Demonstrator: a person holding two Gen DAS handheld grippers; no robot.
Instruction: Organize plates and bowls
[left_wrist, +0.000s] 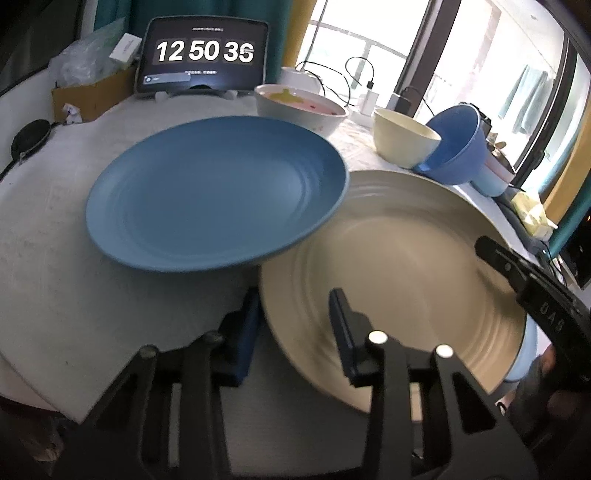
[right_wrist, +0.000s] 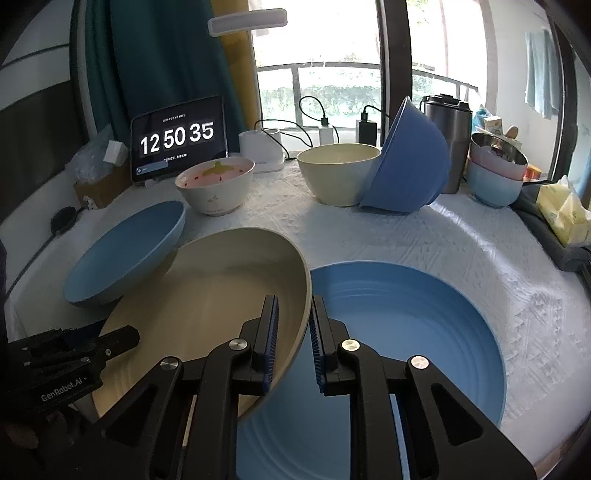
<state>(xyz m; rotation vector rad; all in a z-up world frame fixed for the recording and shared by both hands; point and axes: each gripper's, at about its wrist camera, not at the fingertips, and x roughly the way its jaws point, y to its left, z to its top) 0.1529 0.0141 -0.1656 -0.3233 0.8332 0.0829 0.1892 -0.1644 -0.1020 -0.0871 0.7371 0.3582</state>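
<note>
While the round cream ridged plate (right_wrist: 207, 295) sat tilted between two blue plates, the right claw (right_wrist: 293, 343) was clenched on its right rim and the left claw (left_wrist: 295, 332) straddled its near-left rim, whether gripping I could not tell. It overlapped the light blue plate (right_wrist: 406, 332) on the white-clothed counter (right_wrist: 406, 236).

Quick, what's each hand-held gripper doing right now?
Left hand-held gripper: closed on the near rim of the round beige plate.
Right hand-held gripper: clamped on the same plate's opposite rim.
</note>
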